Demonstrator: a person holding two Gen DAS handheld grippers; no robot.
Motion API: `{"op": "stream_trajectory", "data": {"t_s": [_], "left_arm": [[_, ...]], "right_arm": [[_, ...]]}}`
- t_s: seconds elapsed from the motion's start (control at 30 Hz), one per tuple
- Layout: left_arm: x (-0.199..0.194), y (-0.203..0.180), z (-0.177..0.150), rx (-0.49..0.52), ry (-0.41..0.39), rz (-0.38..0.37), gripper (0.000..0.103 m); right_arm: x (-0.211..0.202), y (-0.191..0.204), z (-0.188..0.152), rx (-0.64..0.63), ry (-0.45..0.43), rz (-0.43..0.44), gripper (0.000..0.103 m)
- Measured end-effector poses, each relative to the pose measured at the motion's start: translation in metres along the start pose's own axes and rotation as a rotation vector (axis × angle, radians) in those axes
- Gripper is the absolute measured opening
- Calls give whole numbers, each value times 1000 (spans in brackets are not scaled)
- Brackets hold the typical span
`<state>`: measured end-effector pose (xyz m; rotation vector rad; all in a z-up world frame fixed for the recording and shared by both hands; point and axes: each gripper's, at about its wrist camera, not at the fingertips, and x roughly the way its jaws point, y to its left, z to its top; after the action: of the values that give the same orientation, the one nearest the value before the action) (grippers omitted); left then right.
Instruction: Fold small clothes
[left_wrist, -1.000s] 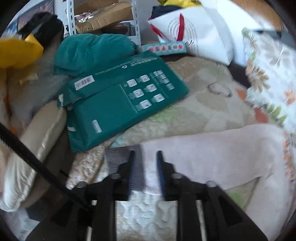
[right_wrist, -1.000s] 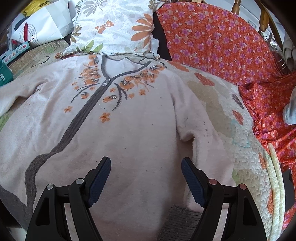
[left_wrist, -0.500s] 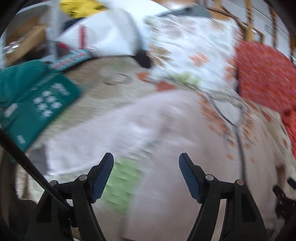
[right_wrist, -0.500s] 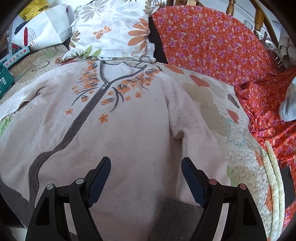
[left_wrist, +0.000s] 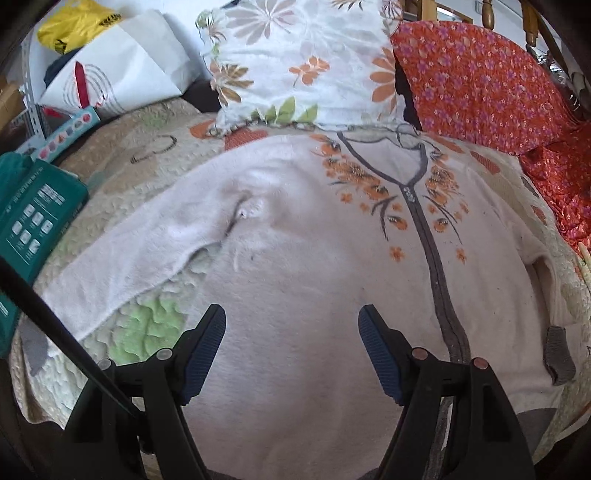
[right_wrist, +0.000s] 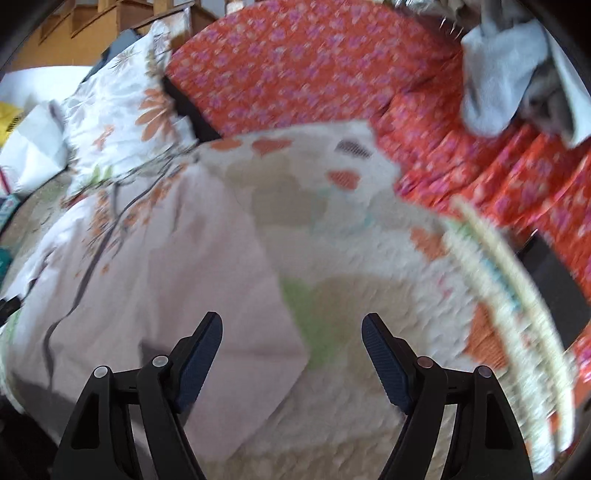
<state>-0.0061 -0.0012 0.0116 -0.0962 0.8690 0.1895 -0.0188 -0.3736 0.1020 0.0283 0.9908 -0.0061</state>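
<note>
A pale pink cardigan (left_wrist: 314, 258) with a grey zip band and orange flower print lies face up on the quilt (left_wrist: 155, 325). Its left sleeve (left_wrist: 147, 251) stretches out to the left, and the grey cuff (left_wrist: 559, 354) of the other sleeve lies at the right hem. My left gripper (left_wrist: 291, 328) is open above the lower body of the cardigan, with nothing between its fingers. The right wrist view is blurred. There my right gripper (right_wrist: 291, 332) is open over the cardigan's (right_wrist: 166, 258) right edge and the bare quilt (right_wrist: 369, 295) beside it.
A white floral pillow (left_wrist: 303, 62) lies just beyond the collar. An orange-red flowered cloth (left_wrist: 480, 85) covers the right side, with a grey-white garment (right_wrist: 509, 74) on it. A teal package (left_wrist: 33, 218) and a white bag (left_wrist: 122, 62) sit at the left.
My left gripper let go of the left sleeve's grey cuff, opened wide and swung right over the cardigan's body. My right gripper stayed open and swung right from the cardigan's middle to its right edge.
</note>
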Motion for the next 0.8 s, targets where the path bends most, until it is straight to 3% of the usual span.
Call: {"op": "stream_trajectory", "data": {"t_s": [0.13, 0.23, 0.27, 0.3, 0.33, 0.43, 0.7, 0.73, 0.8], "left_arm": [[3, 1, -4, -18, 18, -14, 73], [3, 4, -6, -23, 25, -17, 73], [3, 5, -6, -26, 27, -17, 73], [3, 6, -6, -31, 28, -17, 73], [3, 7, -6, -35, 28, -16, 73], [2, 14, -5, -58, 30, -16, 73], [3, 36, -1, -169, 43, -29, 73], [3, 36, -1, -173, 41, -26, 73], [3, 37, -2, -174, 39, -18, 73]], "right_arm": [[-1, 66, -18, -220, 27, 133, 82], [13, 107, -38, -414, 57, 54, 82], [22, 111, -43, -451, 77, 21, 69], [27, 111, -44, -462, 92, -4, 23], [30, 106, -42, -446, 107, -24, 7], [12, 55, -19, -234, 48, -72, 3], [-48, -117, 24, 230, -103, -448, 0], [-53, -129, 24, 276, -102, -442, 2], [-56, -135, 23, 330, -93, -262, 6]]}}
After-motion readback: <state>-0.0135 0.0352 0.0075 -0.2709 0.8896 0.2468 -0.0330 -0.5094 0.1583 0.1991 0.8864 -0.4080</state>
